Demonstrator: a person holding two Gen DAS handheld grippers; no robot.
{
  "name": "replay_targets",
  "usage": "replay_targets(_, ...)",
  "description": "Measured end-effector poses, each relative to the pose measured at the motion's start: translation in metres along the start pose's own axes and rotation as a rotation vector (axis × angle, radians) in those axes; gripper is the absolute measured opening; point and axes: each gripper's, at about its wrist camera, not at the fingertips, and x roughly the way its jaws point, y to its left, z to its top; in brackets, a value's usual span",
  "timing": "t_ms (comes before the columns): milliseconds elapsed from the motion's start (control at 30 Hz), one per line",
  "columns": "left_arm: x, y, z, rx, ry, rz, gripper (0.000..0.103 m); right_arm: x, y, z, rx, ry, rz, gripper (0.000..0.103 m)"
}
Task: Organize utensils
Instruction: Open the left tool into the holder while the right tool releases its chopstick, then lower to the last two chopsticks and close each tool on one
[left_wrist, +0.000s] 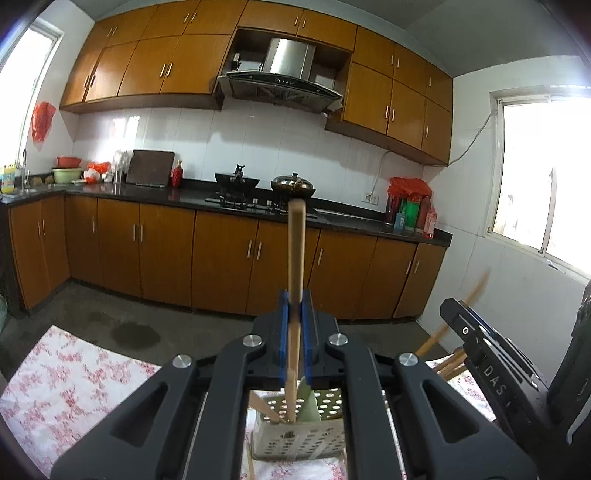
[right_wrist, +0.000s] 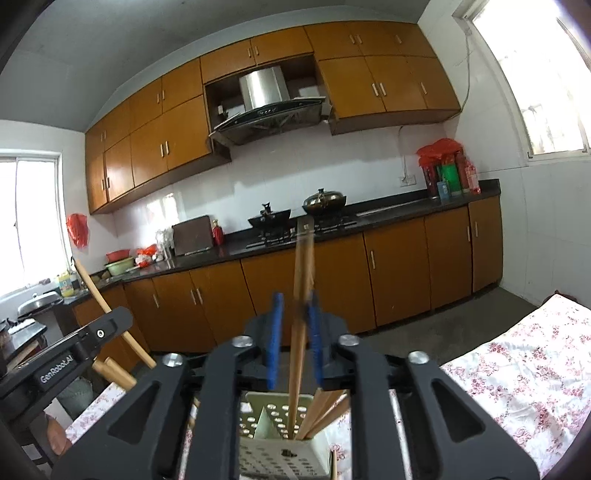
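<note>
A pale perforated utensil holder (left_wrist: 295, 441) (right_wrist: 280, 458) stands on the floral tablecloth (left_wrist: 55, 387) below both grippers. My left gripper (left_wrist: 294, 325) is shut on a flat wooden utensil (left_wrist: 295, 240) that stands upright with its lower end inside the holder. My right gripper (right_wrist: 294, 339) is open around a pair of wooden chopsticks (right_wrist: 303, 266). They lean on the right pad, the left pad stands clear, and their tips sit in the holder beside other sticks (right_wrist: 325, 410). Each gripper shows at the edge of the other's view.
The table carries a floral cloth (right_wrist: 535, 369). More wooden handles (left_wrist: 447, 363) lie by the right gripper's body. Across a bare grey floor (left_wrist: 110, 314) runs a dark counter (left_wrist: 147, 192) with a wok, a lidded pot and bottles.
</note>
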Motion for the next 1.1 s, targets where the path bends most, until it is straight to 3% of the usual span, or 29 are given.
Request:
replay_targets(67, -0.004, 0.002, 0.000, -0.011, 0.001, -0.005, 0.013, -0.009, 0.000, 0.005, -0.007, -0.005, -0.007, 0.033)
replay_targets(133, -0.012, 0.006, 0.003, -0.020, -0.007, -0.008, 0.020, -0.016, 0.000, 0.010, -0.015, -0.013, -0.015, 0.034)
replay_targets(267, -0.041, 0.011, 0.006, -0.020, -0.034, -0.003, 0.033, -0.043, -0.008, 0.019, -0.034, -0.022, -0.055, 0.048)
replay_targets(400, -0.079, 0.030, -0.008, -0.007, -0.020, 0.050, 0.043, -0.062, -0.027, 0.005, -0.076, 0.066, -0.127, 0.056)
replay_targets(500, -0.094, 0.048, -0.036, -0.002, 0.042, 0.115, 0.044, -0.060, -0.045, -0.030, -0.105, 0.222, -0.169, 0.056)
replay_targets(600, -0.094, 0.068, -0.078, 0.002, 0.161, 0.157, 0.044, -0.052, -0.055, -0.080, -0.115, 0.409, -0.174, 0.055)
replay_targets(667, -0.086, 0.077, -0.111, 0.003, 0.270, 0.173, 0.044, -0.046, -0.058, -0.119, -0.076, 0.558, -0.124, 0.042)
replay_targets(767, -0.077, 0.076, -0.147, 0.000, 0.385, 0.157, 0.043, -0.044, -0.047, -0.154, -0.058, 0.666, -0.063, 0.035)
replay_targets(900, -0.062, 0.058, -0.188, 0.018, 0.511, 0.101, 0.043, -0.040, -0.026, -0.182, -0.078, 0.726, -0.023, 0.034)
replay_targets(1100, -0.046, 0.031, -0.218, 0.090, 0.596, 0.098, 0.042, -0.038, -0.023, -0.199, -0.128, 0.746, -0.035, 0.029)
